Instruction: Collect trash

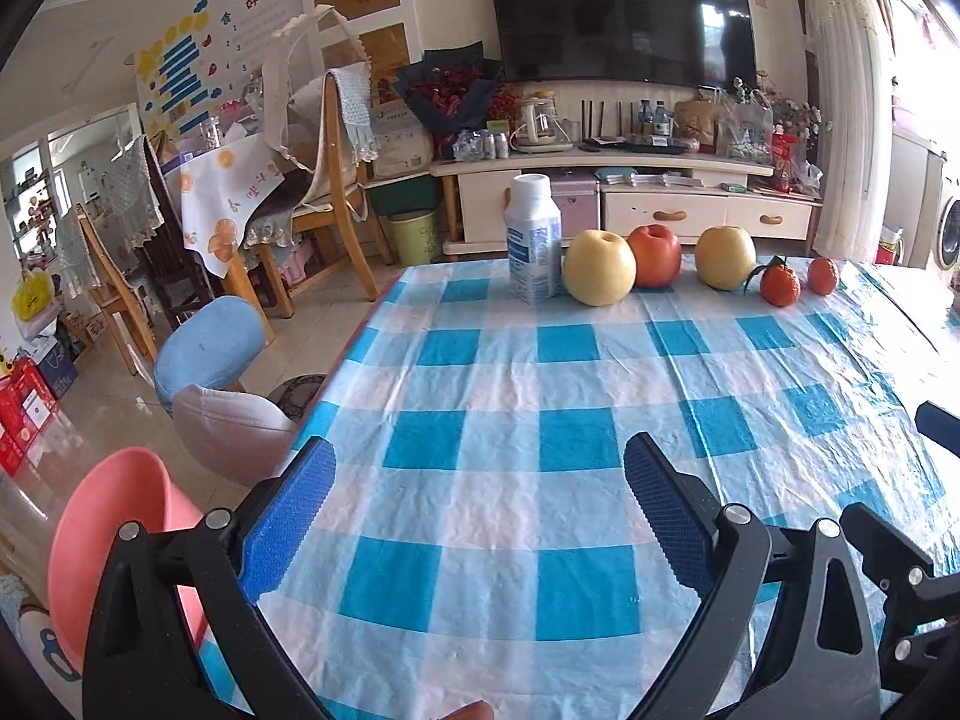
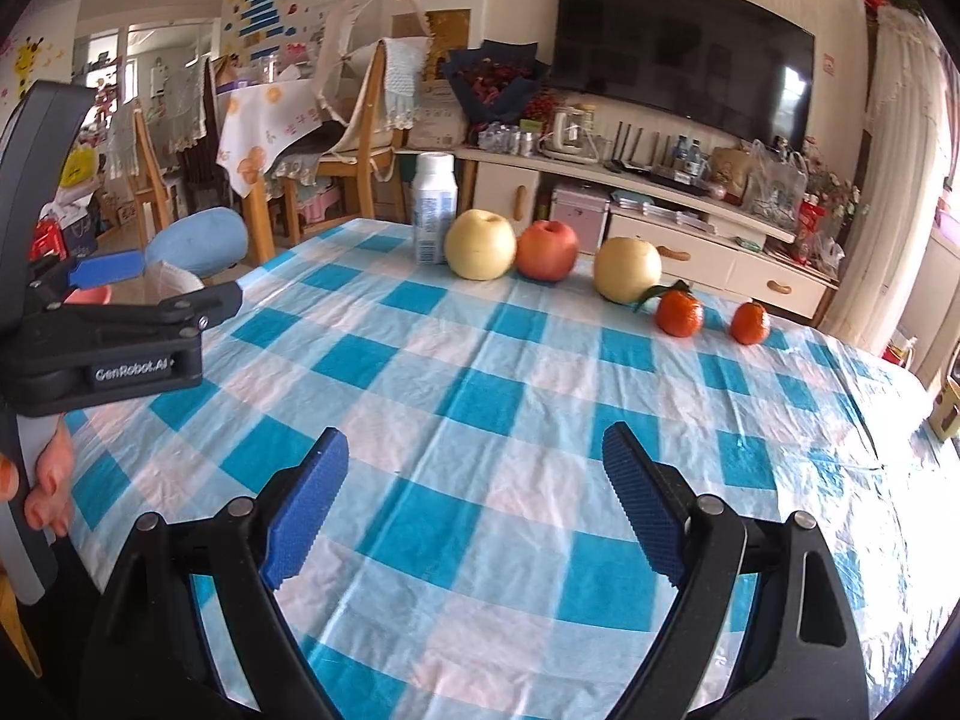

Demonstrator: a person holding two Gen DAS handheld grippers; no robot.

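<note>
Along the far edge of the tabletop (image 1: 510, 480), covered in a blue-and-white checked cloth, a row of things runs left to right: a white plastic bottle (image 1: 533, 239) standing upright, a yellow apple (image 1: 599, 267) just beside it, a red apple (image 1: 655, 255) touching that one, a second yellow apple (image 1: 725, 257) a little apart, then two tangerines (image 1: 780, 284) near each other. Nearer the cameras, the left claw (image 1: 480, 510) hangs over bare cloth with its blue pads spread wide and nothing between them. To its right, the right claw (image 2: 477, 504) is likewise spread wide and empty, well short of the bottle. A pink stool (image 1: 108, 534) sits off the tabletop's left side.
</note>
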